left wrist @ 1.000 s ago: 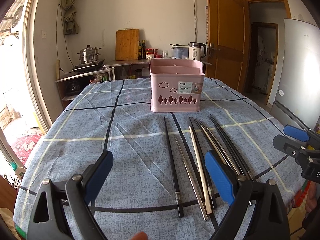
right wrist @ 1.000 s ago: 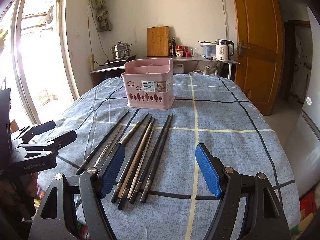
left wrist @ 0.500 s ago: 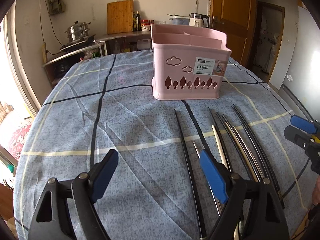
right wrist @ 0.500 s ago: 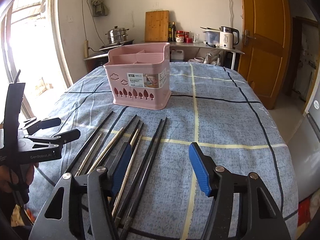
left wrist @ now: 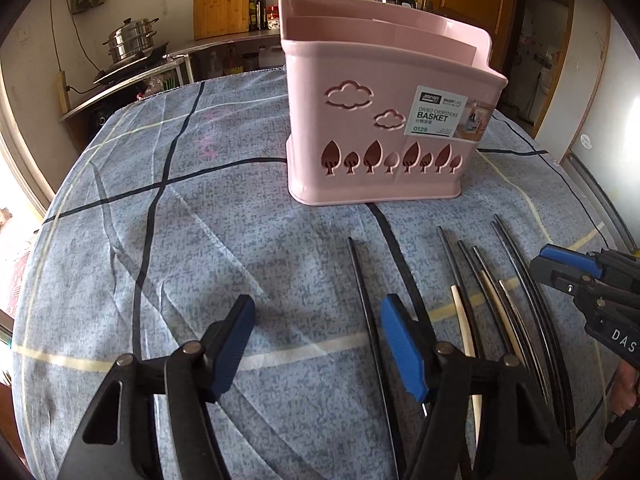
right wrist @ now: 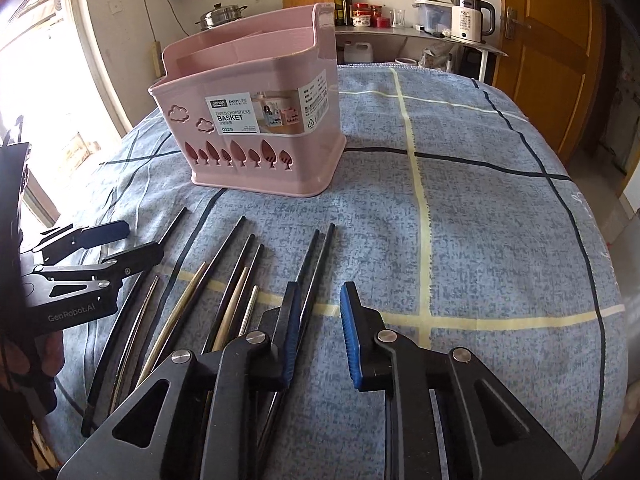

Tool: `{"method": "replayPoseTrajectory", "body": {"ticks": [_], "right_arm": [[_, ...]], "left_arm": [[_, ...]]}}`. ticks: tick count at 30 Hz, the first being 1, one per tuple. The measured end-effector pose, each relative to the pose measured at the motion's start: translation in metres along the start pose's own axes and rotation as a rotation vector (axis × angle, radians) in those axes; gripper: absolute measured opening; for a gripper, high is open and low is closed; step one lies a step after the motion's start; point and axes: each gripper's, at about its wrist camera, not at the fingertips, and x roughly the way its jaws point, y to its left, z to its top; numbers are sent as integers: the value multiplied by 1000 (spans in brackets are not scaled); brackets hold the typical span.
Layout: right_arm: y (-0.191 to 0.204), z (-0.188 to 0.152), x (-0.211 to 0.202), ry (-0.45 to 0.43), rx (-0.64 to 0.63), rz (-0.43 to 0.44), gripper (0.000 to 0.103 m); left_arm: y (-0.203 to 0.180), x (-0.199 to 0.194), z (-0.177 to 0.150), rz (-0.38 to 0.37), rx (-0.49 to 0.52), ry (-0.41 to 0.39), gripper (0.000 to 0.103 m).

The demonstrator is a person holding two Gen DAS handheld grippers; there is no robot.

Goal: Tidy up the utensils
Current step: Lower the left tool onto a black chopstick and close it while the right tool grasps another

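Note:
A pink divided chopstick basket [left wrist: 384, 120] [right wrist: 256, 128] stands upright on the blue checked tablecloth [left wrist: 200, 240]. Several chopsticks [left wrist: 480, 300] [right wrist: 224, 280], black, pale wood and metal, lie side by side in front of it. My left gripper [left wrist: 318, 344] [right wrist: 120, 242] hovers over the left end of the row with its jaws closing. The leftmost black chopstick [left wrist: 364, 300] runs through the gap, untouched by the pads. My right gripper [right wrist: 320, 332] [left wrist: 538, 264] is also closing, its narrow gap showing only cloth. The rightmost black pair [right wrist: 316, 256] passes under its left finger.
A counter [right wrist: 400, 32] behind the table carries a steamer pot [left wrist: 132, 40], a cutting board [left wrist: 220, 0], bottles and a white kettle [right wrist: 468, 16]. A wooden door [right wrist: 552, 40] stands at the right. The cloth [right wrist: 480, 240] drops off at the rounded table edges.
Both grippers have moved forward and down towards the chopsticks and basket, which now look much larger. Both jaws have narrowed, the right far more than the left.

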Motion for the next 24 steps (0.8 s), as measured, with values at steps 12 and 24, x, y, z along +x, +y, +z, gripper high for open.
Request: {"method": "replayPoseTrajectory", "body": {"ticks": [12,24], "right_arm": [[0,13,18,35,4,-2,17],[-2,24,21,68,3,-7,7]], "left_arm": [[-13,7,11,16,43,7,47],[-24,8,18,-20,61,45,7]]}}
